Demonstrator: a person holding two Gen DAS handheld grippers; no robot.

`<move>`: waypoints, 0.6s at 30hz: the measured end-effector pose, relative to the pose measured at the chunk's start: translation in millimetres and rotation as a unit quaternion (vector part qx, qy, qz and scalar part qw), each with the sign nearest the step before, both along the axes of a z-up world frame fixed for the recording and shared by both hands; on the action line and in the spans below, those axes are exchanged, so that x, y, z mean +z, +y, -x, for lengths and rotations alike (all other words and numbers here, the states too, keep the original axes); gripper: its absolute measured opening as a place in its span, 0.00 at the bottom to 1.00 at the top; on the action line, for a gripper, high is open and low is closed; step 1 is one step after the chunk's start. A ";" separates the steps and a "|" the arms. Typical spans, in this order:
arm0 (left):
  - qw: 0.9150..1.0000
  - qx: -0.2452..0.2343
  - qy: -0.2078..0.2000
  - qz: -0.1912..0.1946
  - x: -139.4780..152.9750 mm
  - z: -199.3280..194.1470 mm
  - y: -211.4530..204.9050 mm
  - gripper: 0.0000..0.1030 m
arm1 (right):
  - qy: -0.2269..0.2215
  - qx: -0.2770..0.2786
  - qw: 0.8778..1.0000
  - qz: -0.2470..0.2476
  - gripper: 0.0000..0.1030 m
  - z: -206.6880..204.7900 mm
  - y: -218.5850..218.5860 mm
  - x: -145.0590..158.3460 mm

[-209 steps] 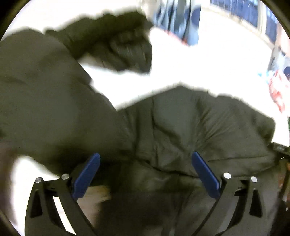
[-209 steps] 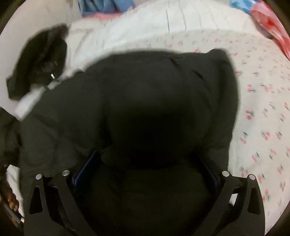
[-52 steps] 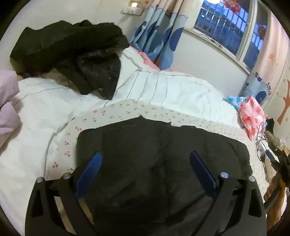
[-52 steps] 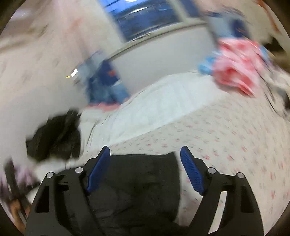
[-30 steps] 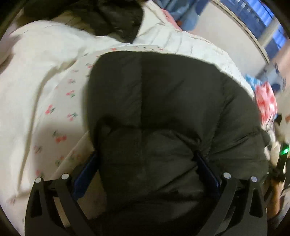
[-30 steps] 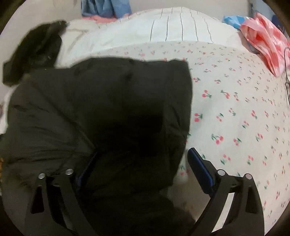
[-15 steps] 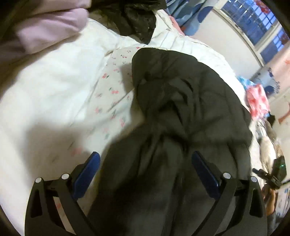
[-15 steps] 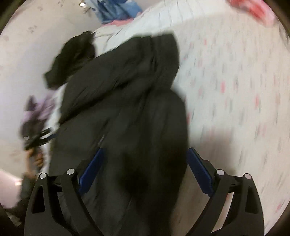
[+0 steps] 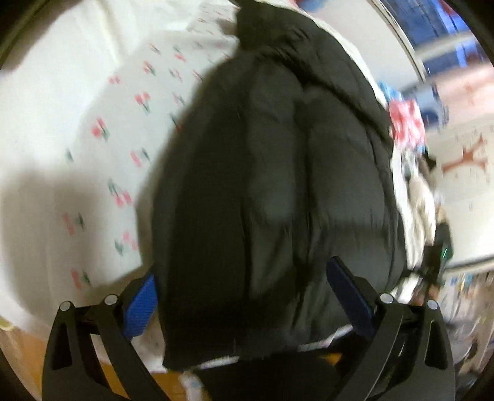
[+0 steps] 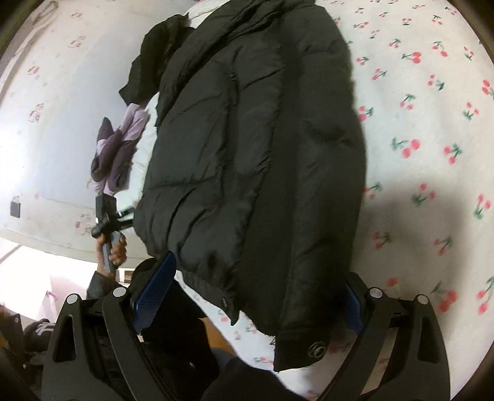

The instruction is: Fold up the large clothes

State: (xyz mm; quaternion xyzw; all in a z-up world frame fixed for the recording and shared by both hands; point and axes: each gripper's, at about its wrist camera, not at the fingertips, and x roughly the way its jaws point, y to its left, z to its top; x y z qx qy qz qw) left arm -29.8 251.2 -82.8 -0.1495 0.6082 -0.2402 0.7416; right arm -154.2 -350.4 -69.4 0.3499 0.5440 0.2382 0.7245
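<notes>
No writing can be read on the black puffer jacket (image 10: 262, 154); only a round snap (image 10: 316, 349) shows at its hem corner. It lies lengthwise on the cherry-print bed sheet (image 10: 432, 123), hem at the bed edge. The left claw (image 9: 244, 305) and right claw (image 10: 247, 302) stand wide open over the hem, gripping nothing. Free sheet lies on both sides.

Cherry-print bedsheet (image 10: 432, 129), pale patterned wall (image 10: 46, 123), window (image 9: 444, 27)
</notes>
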 end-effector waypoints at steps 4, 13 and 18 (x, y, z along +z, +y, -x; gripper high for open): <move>1.000 0.015 0.001 0.004 -4.3 9.6 -4.2 0.86 | -0.005 -0.014 1.000 0.022 0.23 8.8 10.9 -6.2; 0.992 0.058 -0.039 0.104 69.0 33.5 8.1 0.11 | -0.139 -0.062 0.988 -0.012 0.09 38.1 15.6 81.5; 0.984 0.039 -0.090 0.148 136.0 79.7 15.6 0.09 | -0.209 -0.048 0.976 -0.032 0.08 88.6 11.7 155.6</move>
